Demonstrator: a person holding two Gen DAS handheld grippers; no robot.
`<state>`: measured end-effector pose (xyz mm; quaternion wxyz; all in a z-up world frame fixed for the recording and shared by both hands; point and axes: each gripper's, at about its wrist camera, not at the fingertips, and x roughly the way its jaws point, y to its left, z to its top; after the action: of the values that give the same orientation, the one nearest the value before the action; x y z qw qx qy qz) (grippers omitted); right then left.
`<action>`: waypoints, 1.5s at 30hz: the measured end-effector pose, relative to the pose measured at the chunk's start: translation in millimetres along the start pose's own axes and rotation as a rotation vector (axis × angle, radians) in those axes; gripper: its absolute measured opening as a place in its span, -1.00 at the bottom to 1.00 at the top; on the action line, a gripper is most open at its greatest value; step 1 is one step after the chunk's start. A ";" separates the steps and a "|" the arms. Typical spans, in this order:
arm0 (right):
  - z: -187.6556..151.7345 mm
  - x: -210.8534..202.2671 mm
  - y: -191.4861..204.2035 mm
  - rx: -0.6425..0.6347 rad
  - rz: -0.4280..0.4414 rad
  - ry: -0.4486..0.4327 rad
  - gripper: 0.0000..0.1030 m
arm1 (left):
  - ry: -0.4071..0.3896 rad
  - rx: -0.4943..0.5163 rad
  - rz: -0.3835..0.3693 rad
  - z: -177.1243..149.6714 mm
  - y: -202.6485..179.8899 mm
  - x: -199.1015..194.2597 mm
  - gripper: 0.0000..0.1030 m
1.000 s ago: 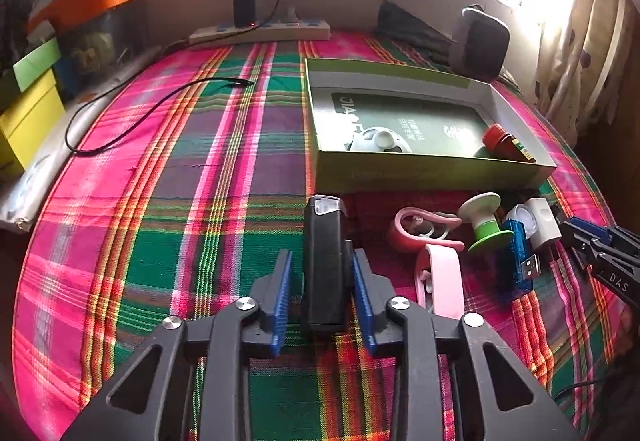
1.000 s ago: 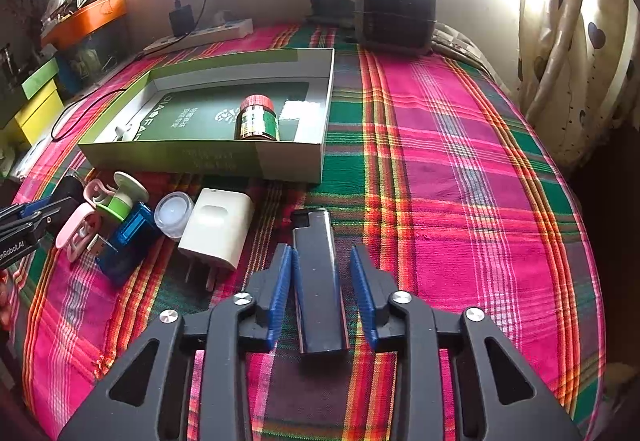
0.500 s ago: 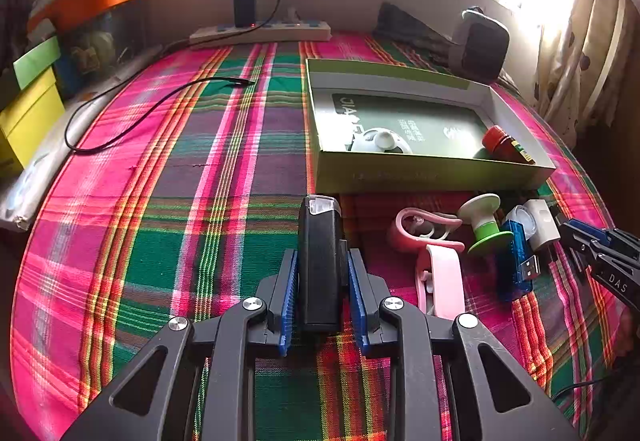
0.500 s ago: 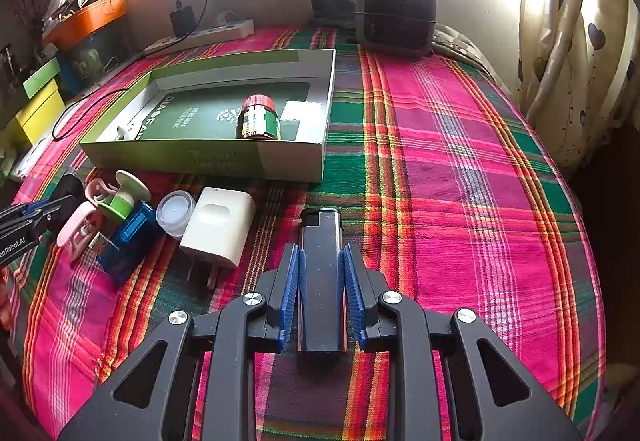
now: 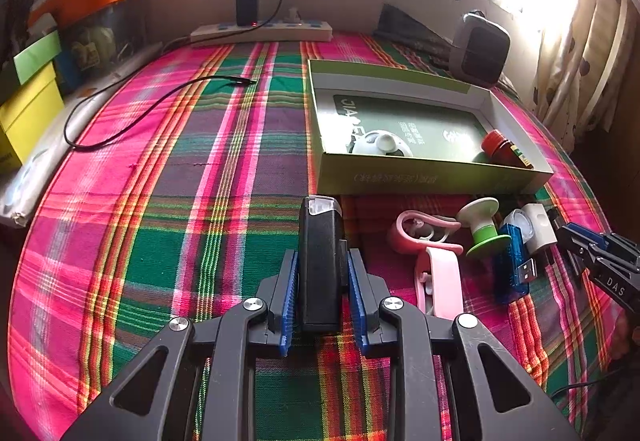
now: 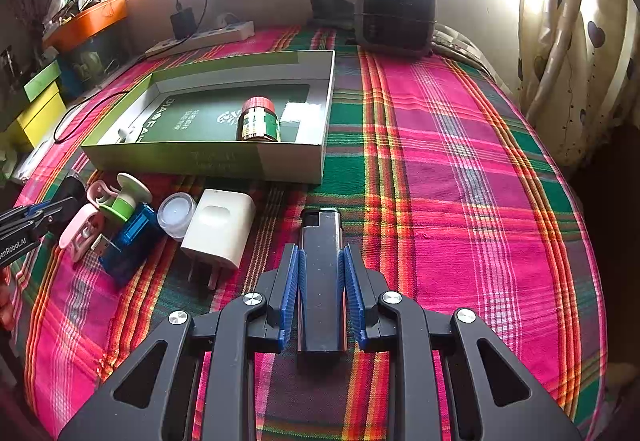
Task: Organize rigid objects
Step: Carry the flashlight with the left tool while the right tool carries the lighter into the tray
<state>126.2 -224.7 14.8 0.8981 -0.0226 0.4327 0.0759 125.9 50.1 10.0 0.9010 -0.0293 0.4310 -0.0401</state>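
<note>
The near end of the black lamp (image 5: 322, 269) sits behind the left gripper (image 5: 322, 277), whose blue fingers (image 5: 289, 293) are clamped on its sides; the lighter (image 6: 321, 281) likewise is pinched by the right gripper (image 6: 321, 285), its rear end showing below the fingers (image 6: 289, 293). Whether either object is lifted off the cloth cannot be told. Inside the green box (image 5: 420, 177) a white item (image 5: 382, 145) is half hidden by the wall; a red-capped jar (image 6: 259, 120) lies there too. The plaid surface (image 6: 460, 181) also carries a pink clip (image 5: 438, 277), a green spool (image 5: 482, 227), a blue USB stick (image 5: 510, 267) and a white charger (image 6: 220, 227) close together beside the box. A power strip (image 5: 262, 31) lies by the back wall under bright windows.
</note>
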 end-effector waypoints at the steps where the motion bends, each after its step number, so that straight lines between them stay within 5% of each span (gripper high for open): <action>1: 0.0 -0.5 -0.1 0.000 0.000 -0.002 -0.53 | -0.002 -0.001 0.000 0.3 0.2 -0.6 -0.56; 22: 30.6 -22.3 2.0 -0.031 0.021 -0.078 -0.53 | -0.084 0.031 -0.025 36.3 -7.2 -26.3 -0.56; 45: 105.3 5.3 11.4 -0.079 0.102 -0.084 -0.53 | -0.032 0.078 -0.080 98.9 -29.5 26.4 -0.56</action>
<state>209.1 -201.7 76.8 0.9088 -0.0326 0.3918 0.1394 218.1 19.9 54.1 0.9060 -0.0122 0.4130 -0.0924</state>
